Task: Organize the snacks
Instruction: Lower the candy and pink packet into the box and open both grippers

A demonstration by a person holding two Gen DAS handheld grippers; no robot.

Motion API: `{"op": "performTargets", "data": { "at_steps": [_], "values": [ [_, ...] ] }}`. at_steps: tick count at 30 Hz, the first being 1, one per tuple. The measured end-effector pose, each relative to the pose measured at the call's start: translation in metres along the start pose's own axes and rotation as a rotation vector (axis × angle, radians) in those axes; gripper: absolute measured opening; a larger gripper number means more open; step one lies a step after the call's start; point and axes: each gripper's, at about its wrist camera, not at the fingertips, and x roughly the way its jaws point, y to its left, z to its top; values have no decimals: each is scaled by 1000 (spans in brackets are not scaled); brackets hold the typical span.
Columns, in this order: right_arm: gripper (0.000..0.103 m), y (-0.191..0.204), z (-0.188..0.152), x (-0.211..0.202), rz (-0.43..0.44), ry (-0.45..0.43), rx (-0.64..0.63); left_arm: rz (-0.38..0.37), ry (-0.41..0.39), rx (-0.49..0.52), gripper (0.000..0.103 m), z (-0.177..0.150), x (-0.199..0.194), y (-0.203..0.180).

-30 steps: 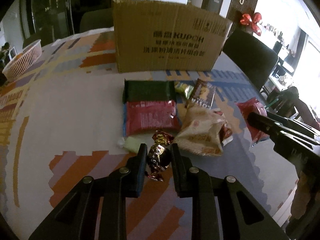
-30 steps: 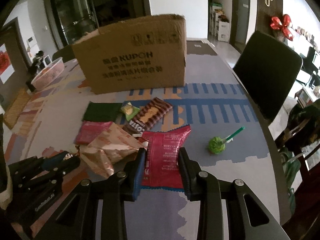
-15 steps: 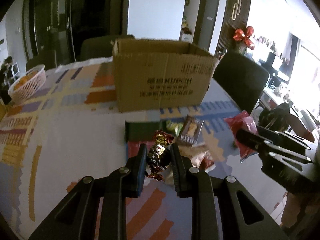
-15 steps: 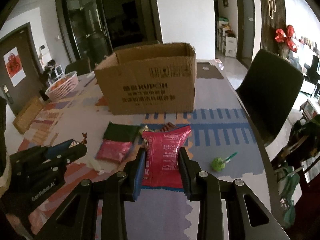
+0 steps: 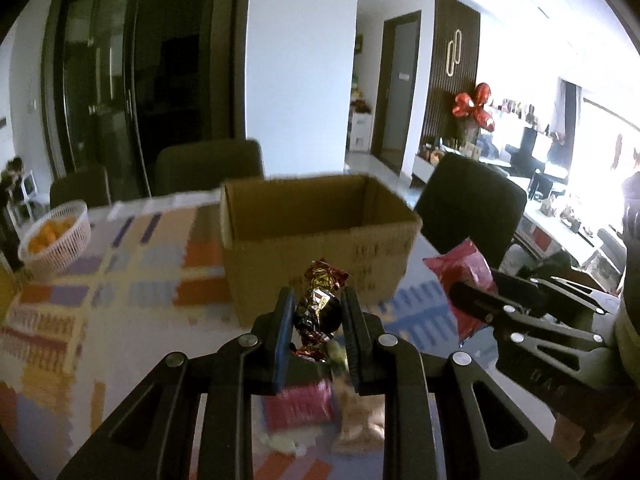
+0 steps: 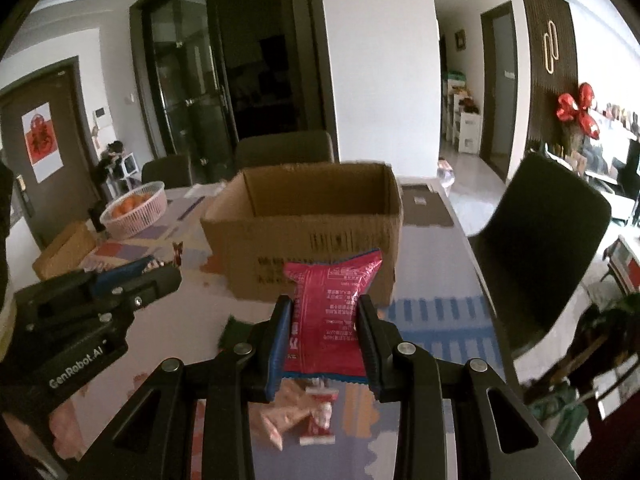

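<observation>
Now the worktop (image 5: 132,300) carries an open cardboard box (image 5: 316,236); in front of the box, raised off the worktop, the right tool (image 6: 325,330) clamps a red snack packet (image 6: 328,312), and the left tool (image 5: 316,322) pinches a foil-wrapped candy (image 5: 318,308).

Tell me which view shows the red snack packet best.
The right wrist view: the red snack packet sits centred and close between the right claw fingers, its printed side facing the camera, in front of the cardboard box. The left wrist view shows the packet only from the side, near the right edge, partly hidden.
</observation>
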Motion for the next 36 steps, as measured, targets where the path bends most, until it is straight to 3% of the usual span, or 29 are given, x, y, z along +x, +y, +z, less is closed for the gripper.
{"op": "performTargets", "data": {
  "at_steps": [8,16,23,29,36],
  "values": [
    [34,8,48,3,11,-67,-37,-2,-23,-5,24,43,17,14],
    [34,5,93,23,11,-76,-68,-13,1,32,24,79,40,20],
    [34,-7,120,62,12,-8,-56,-25,80,40,24,106,74,24],
    [34,-19,128,97,25,77,-18,-29,166,18,24,114,108,29],
    [34,-24,131,119,15,110,-7,-10,228,-2,25,116,133,32]
  ]
}}
